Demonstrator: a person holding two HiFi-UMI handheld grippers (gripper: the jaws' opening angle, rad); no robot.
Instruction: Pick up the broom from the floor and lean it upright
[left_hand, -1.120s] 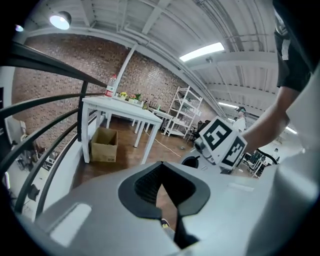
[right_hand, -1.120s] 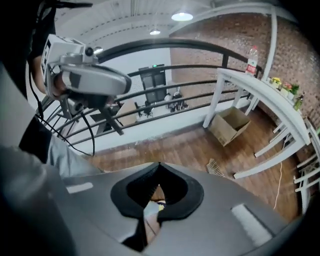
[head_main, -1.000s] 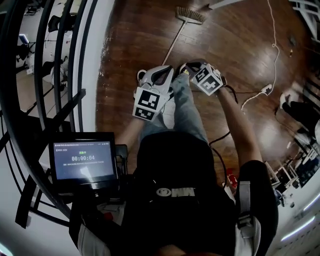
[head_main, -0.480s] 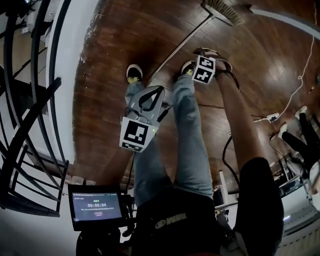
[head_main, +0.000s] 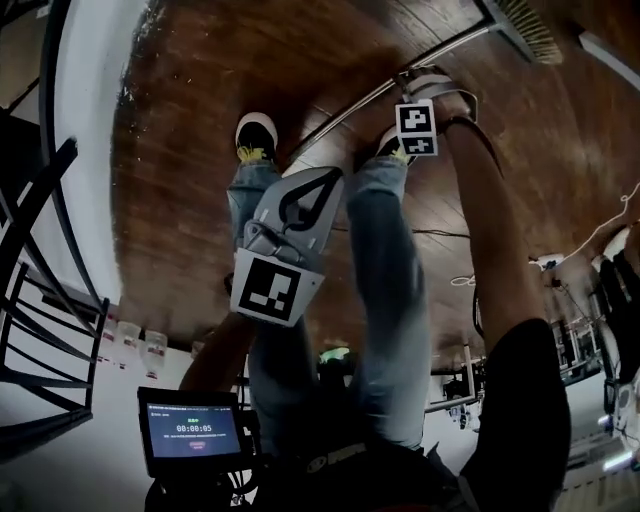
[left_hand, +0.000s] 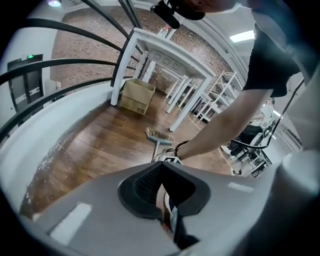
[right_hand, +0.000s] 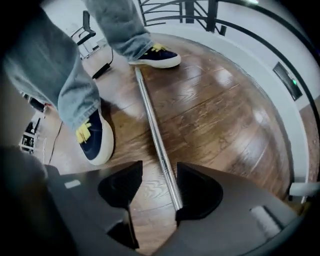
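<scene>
The broom lies flat on the dark wood floor. Its metal handle (head_main: 370, 100) runs from between the person's shoes up to the bristle head (head_main: 522, 28) at the top right. My right gripper (right_hand: 159, 172) points straight down over the handle (right_hand: 155, 125). Its jaws are opening and straddle the handle, which lies close to the right pad (right_hand: 192, 192), not clamped. Only its marker cube (head_main: 417, 128) shows well in the head view. My left gripper (head_main: 330, 178) hangs above the person's knees, shut and empty. From it the bristle head (left_hand: 159, 136) shows ahead.
The person's shoes (right_hand: 95, 135) (right_hand: 155, 56) stand either side of the handle. A black curved stair railing (head_main: 40, 260) and white ledge bound the left. White tables (left_hand: 165, 47) and a cardboard box (left_hand: 136, 96) stand beyond the broom. A white cable (head_main: 600, 230) lies right.
Both grippers have dropped toward the floor as the person bent over. The right gripper rolled, went from shut to open, and now sits over the broom handle.
</scene>
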